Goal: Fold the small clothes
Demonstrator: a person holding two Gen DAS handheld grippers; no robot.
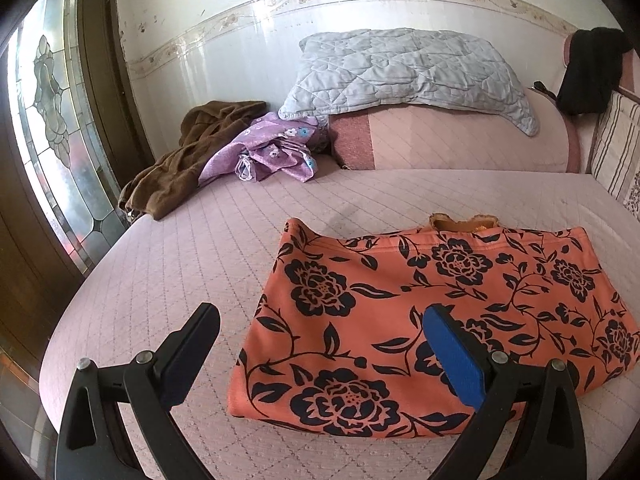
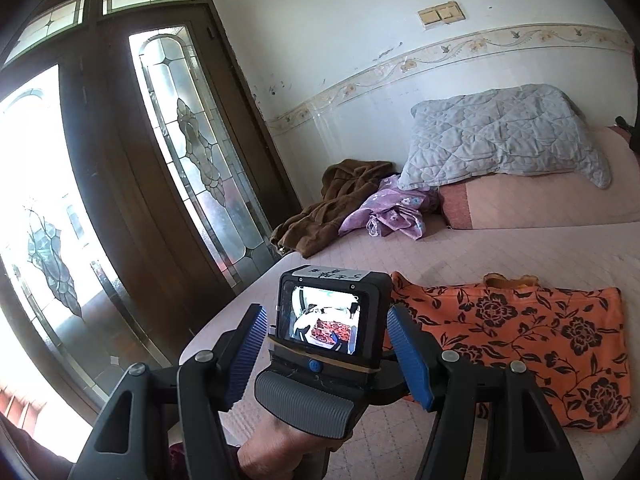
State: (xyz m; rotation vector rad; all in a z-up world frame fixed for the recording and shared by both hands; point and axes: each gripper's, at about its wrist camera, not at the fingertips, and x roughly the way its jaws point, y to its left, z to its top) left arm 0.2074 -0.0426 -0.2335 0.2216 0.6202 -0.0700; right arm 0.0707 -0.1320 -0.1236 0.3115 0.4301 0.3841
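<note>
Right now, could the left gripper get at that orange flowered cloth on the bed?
Probably yes. The left gripper is open just above the orange flowered cloth's near left edge, one finger over it and one beside it. Nothing lies between them on the bed.

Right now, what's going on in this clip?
A person is folding clothes on a bed, one claw in each hand. The orange flowered garment lies flat, folded into a rectangle. The left claw hangs open above its near left edge, gripping nothing. The right claw is open too, behind the left one, holding nothing. A brown garment and a purple flowered one wait crumpled by the pillow.
</note>
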